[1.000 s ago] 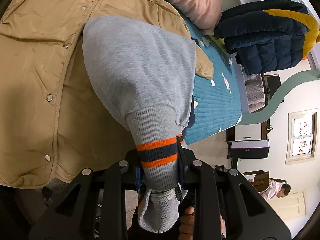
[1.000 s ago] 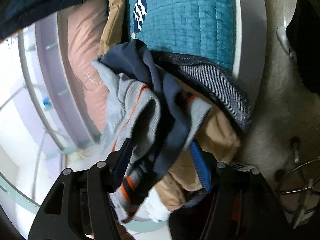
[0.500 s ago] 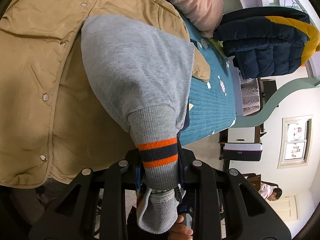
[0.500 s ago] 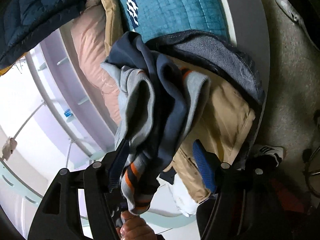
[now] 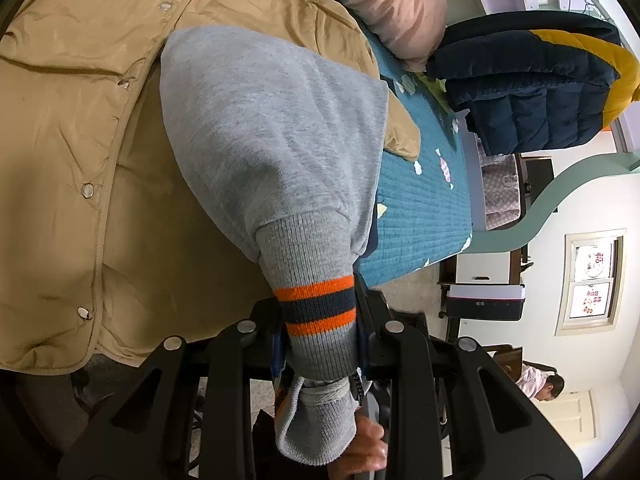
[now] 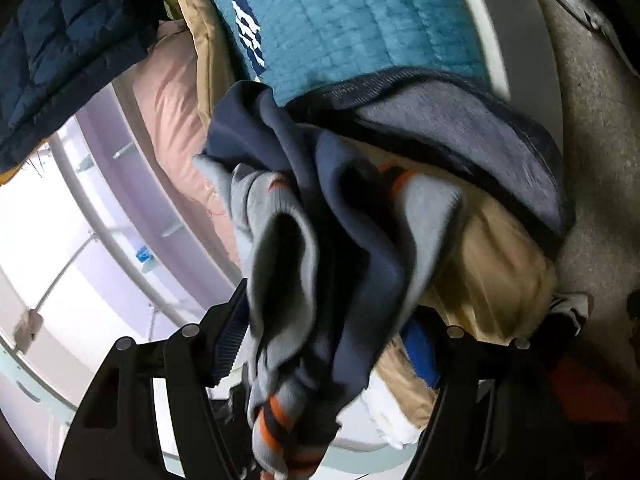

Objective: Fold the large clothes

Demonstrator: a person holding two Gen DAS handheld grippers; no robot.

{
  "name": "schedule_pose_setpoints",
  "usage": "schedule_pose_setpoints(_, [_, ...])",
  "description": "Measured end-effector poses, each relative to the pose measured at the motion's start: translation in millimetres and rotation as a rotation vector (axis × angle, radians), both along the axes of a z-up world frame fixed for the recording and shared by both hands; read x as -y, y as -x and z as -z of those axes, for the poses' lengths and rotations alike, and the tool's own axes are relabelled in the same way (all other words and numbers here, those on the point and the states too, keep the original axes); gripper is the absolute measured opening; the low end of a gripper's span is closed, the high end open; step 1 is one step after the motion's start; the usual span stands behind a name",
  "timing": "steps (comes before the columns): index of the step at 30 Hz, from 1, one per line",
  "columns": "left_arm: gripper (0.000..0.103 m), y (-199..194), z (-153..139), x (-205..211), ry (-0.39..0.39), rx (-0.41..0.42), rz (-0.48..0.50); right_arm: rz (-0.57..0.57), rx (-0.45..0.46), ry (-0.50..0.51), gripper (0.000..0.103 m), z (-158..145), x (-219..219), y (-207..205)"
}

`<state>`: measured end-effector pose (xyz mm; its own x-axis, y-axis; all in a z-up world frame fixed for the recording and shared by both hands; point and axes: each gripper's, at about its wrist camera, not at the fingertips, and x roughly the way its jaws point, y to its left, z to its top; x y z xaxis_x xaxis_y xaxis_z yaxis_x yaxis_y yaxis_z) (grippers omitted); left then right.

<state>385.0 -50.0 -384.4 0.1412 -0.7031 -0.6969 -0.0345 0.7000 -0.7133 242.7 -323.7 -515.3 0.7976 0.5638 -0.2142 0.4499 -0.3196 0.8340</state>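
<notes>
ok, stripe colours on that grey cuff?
Two orange bands around a navy one on the grey ribbed cuff. Clearest in the left wrist view.

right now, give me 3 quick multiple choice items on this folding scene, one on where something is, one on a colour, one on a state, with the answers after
1. Where does the tan jacket lie?
A. on the teal bedspread
B. on a hanger
C. on a chair

2. What colours are the stripes on the grey sweater cuff?
A. red and white
B. orange and navy
C. green and yellow

3. What is the left gripper doing?
A. open over bare floor
B. shut on a pillow
C. shut on the grey sweater cuff

Answers:
1. A, the jacket is spread across the bed with teal quilt showing past its edge.
2. B, two orange bands flank a navy one.
3. C, the ribbed cuff sits pinched between its two fingers.
</notes>
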Motion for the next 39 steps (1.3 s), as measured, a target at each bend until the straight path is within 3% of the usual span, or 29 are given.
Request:
schedule_pose_setpoints(2, [0.025, 0, 1, 0, -0.006, -0.001, 0.009, -0.014, 0.004, 0.04, 0.058, -5, 5, -6])
schedule_pose_setpoints(5, [0.029, 1, 9, -4, -0.002, -0.014, 0.032, -0.058, 0.026, 0.126, 0.026, -15, 10, -13])
schedule_pose_setpoints(6, [0.031, 1, 12, -4, -0.001, -0.024, 0.046, -0.066, 0.044, 0.134, 0.021, -17, 13, -14])
schedule_pose_setpoints(9, [0.041, 0, 22, -7, 0.007, -0.064, 0.116, -0.122, 0.063, 0.211, 0.019, -30, 23, -24])
schedule_pose_setpoints(12, [0.055, -4, 8, -20, -0.043, 0.0, 0.141, -0.166, 0.065, 0.337, 0.018, -49, 37, -34])
schedule_pose_setpoints(14, [0.075, -12, -5, -30, -0.068, 0.052, 0.143, -0.215, 0.064, 0.452, 0.018, -64, 54, -35])
schedule_pose_setpoints(20, [0.077, -62, -18, -11, -0.167, 0.141, 0.213, -0.343, -0.002, 0.685, 0.018, -88, 87, -33])
schedule_pose_setpoints(28, [0.077, -107, 27, 64, -0.224, 0.107, 0.4, -0.433, -0.118, 0.867, 0.018, -84, 133, -44])
schedule_pose_setpoints(39, [0.077, -104, 73, 100, -0.053, 0.003, 0.389, -0.517, -0.151, 0.908, 0.018, -61, 188, -68])
